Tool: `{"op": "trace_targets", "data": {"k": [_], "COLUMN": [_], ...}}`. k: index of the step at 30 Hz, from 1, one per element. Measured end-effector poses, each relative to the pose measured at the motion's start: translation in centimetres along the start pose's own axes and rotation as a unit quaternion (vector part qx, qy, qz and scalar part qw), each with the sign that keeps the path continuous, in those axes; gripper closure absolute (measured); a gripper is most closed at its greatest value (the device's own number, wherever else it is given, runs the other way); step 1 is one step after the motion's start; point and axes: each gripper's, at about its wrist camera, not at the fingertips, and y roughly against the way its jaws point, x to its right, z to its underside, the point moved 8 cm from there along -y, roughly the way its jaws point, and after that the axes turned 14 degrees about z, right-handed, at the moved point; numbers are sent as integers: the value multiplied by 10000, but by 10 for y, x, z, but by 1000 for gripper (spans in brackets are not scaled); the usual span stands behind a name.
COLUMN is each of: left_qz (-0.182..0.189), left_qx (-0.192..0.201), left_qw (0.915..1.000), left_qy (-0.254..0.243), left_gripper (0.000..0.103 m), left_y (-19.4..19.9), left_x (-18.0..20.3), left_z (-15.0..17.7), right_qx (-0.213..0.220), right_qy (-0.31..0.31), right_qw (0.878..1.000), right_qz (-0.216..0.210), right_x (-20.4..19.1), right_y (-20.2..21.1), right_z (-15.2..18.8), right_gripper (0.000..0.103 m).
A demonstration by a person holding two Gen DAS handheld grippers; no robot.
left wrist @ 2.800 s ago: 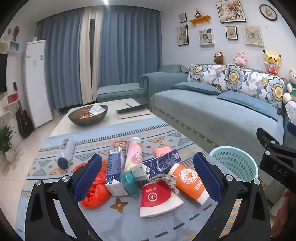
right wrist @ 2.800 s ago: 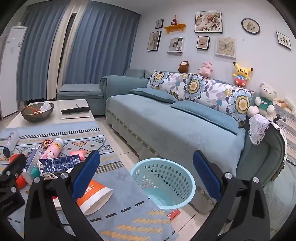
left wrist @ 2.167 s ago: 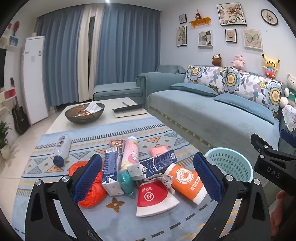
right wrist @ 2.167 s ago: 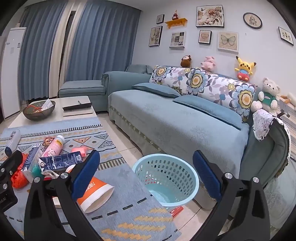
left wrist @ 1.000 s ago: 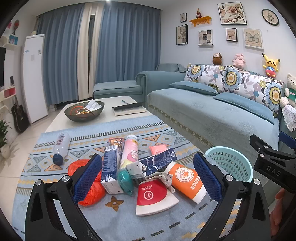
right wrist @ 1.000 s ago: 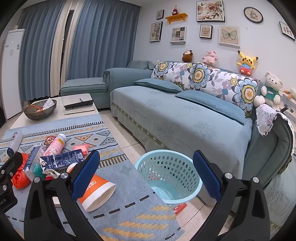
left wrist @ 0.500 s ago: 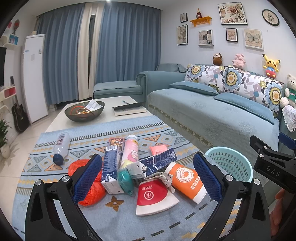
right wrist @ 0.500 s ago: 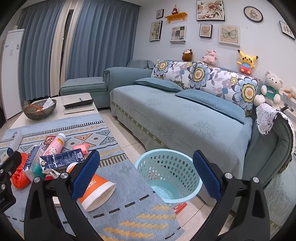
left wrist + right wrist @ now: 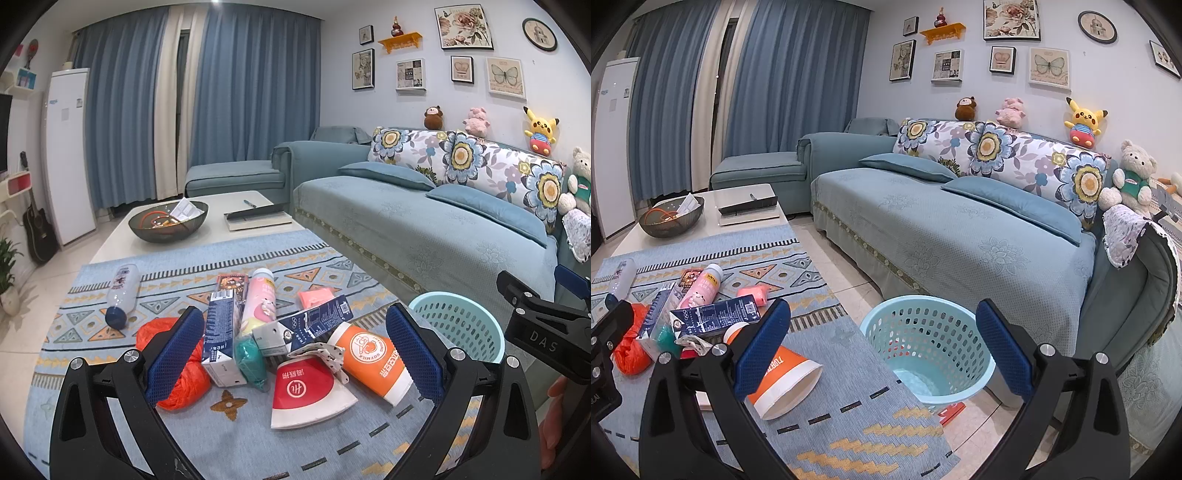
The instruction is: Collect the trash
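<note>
Left wrist | orange cup (image 9: 373,360) on its side, mouth toward camera-right | both fingers spread, empty

Blue sofa (image 9: 960,236), curtains (image 9: 255,107) — patterned rug (image 9: 258,435).

Materials and finishes, as I see them through both wrist cameras.

I note a woven cloth rug (image 9: 258,254), matt and flat-napped. The basket (image 9: 925,354) is perforated plastic, smooth, slightly glossy. The orange cup (image 9: 373,358) and red cup (image 9: 306,391) look like coated paper. The orange bag (image 9: 184,373) is thin, crinkled, shiny plastic film. The gripper pads (image 9: 173,350) carry rough blue textured rubber on matt black plastic frames. The sofa (image 9: 942,236) cover is embossed matt cloth.
</note>
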Motion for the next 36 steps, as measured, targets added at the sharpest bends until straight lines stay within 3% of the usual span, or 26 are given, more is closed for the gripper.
{"op": "trace_targets", "data": {"k": [18, 22, 25, 27, 29, 33, 36], "left_qz": [-74, -378, -474, -325, -216, -338, -230], "left_qx": [4, 85, 206, 58, -185, -592, -1083], "left_qw": [10000, 9992, 9983, 9968, 9921, 9847, 9724], "left_qy": [-30, -97, 257, 725, 1222, 1605, 2054], "left_gripper": [7, 7, 8, 8, 10, 12, 12], "left_y": [1, 14, 33, 37, 40, 37, 16], "left_x": [-1, -21, -56, -83, -114, -151, -170], "left_z": [2, -5, -17, -20, -17, -6, 10], "right_qx": [-52, -180, -130, -78, -54, -17, 139], "right_qy": [-74, -256, -257, -103, 64, 475, 914], "right_qw": [10000, 9988, 9980, 9973, 9957, 9876, 9814], "right_qz": [-6, -385, -556, -729, -927, -1498, -1684], "right_x": [2, 2, 0, -5, -14, -39, -58], "right_y": [-1, 2, 8, 12, 16, 26, 33], "right_z": [1, 0, -6, -9, -12, -9, -2], "right_gripper": [8, 9, 11, 20, 34, 39, 41]}}
